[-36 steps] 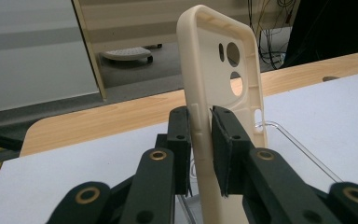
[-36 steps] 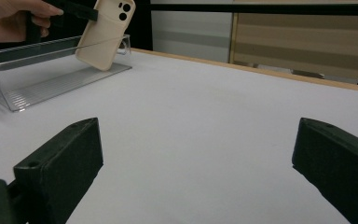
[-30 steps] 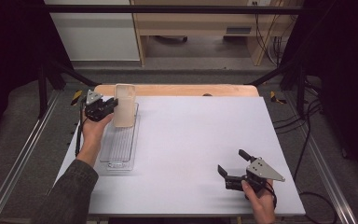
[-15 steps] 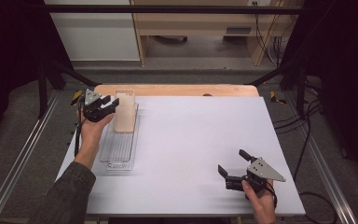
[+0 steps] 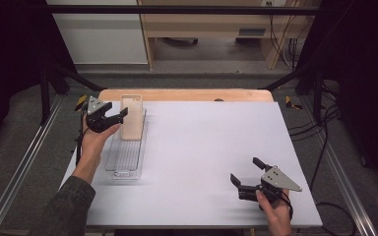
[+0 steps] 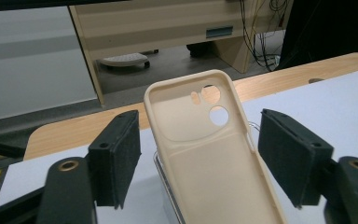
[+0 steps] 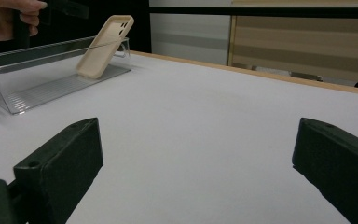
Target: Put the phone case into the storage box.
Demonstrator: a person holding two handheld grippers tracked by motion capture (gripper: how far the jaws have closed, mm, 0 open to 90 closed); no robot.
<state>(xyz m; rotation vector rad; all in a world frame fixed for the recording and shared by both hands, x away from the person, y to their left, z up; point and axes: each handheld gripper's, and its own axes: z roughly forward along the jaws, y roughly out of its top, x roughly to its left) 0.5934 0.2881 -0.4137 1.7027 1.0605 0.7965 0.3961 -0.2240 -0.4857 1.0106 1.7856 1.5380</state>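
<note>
The left gripper (image 6: pixel 200 158) fingers (image 6: pixel 116 154) have just been opening, flanking the beige phone case (image 6: pixel 214 158) untouched; the right gripper (image 7: pixel 196 172) is gaping empty.

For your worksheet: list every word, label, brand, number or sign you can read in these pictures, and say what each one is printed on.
None can be read.
The beige phone case leaning in the clear tray is plain, with no print showing.
The pale plate on the wooden desk in the background may be a label; it is too small and blurred to read.
</note>
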